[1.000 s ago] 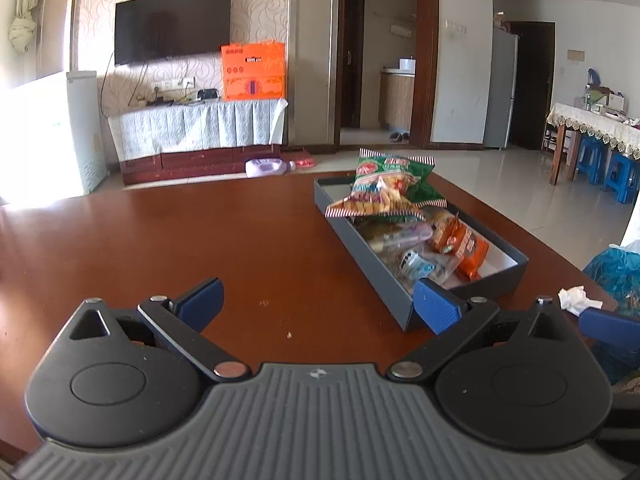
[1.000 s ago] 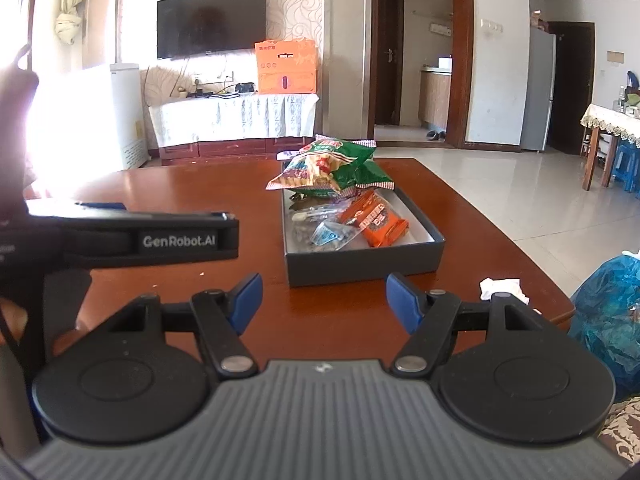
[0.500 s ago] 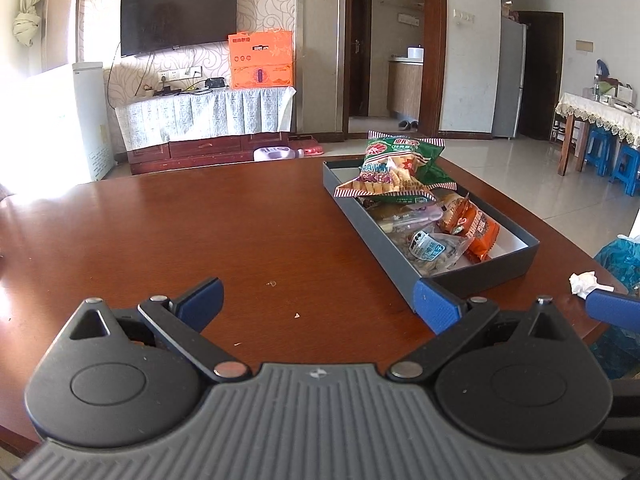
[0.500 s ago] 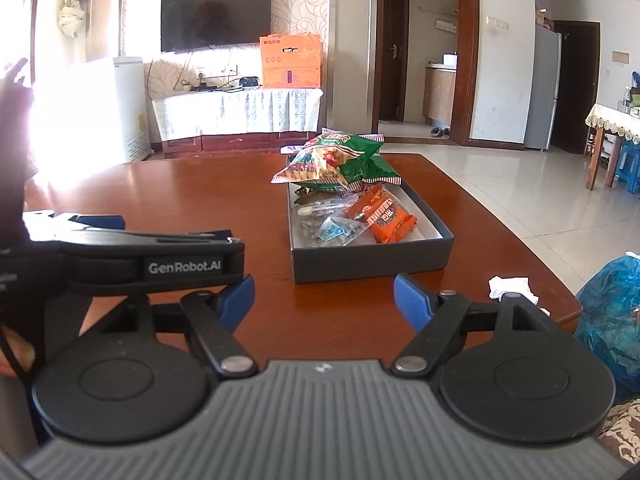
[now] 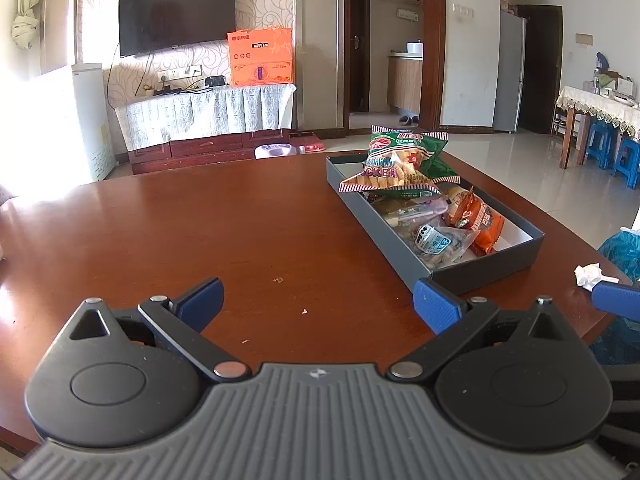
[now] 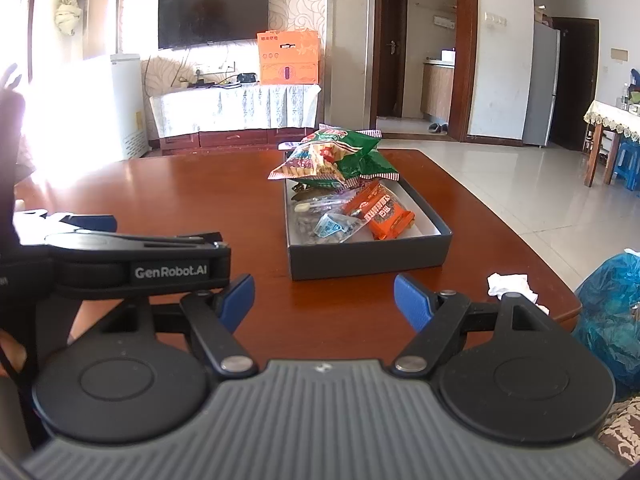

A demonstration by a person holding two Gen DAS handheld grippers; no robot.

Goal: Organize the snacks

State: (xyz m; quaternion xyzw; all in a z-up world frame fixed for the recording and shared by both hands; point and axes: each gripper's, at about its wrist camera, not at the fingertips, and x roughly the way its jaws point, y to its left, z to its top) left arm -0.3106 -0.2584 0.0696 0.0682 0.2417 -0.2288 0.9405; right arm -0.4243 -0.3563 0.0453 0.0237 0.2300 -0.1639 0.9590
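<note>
A dark grey box (image 5: 484, 270) (image 6: 368, 256) lies on the brown table (image 5: 200, 220) (image 6: 200, 184) and holds several snacks. A green cracker bag (image 5: 404, 162) (image 6: 336, 156) is propped on the pile at its far end. Nearer lie an orange packet (image 5: 478, 220) (image 6: 380, 210) and a clear bag of seeds (image 5: 434, 242) (image 6: 324, 226). My left gripper (image 5: 318, 300) hovers open over bare table, left of the box's near corner. Just short of the box's near wall, my right gripper (image 6: 324, 300) is open with nothing between its fingers. The left gripper's body (image 6: 132, 260) shows at the right wrist view's left.
A crumpled white tissue (image 5: 590, 274) (image 6: 508, 284) lies near the table's right edge. A blue plastic bag (image 5: 622, 248) (image 6: 612, 312) sits beyond that edge. Crumbs (image 5: 278, 280) dot the wood. A TV stand, fridge and doorway are far behind.
The right gripper's jaws have widened a little. In the left wrist view the box has shifted slightly right and down in the picture; the snacks lie as before.
</note>
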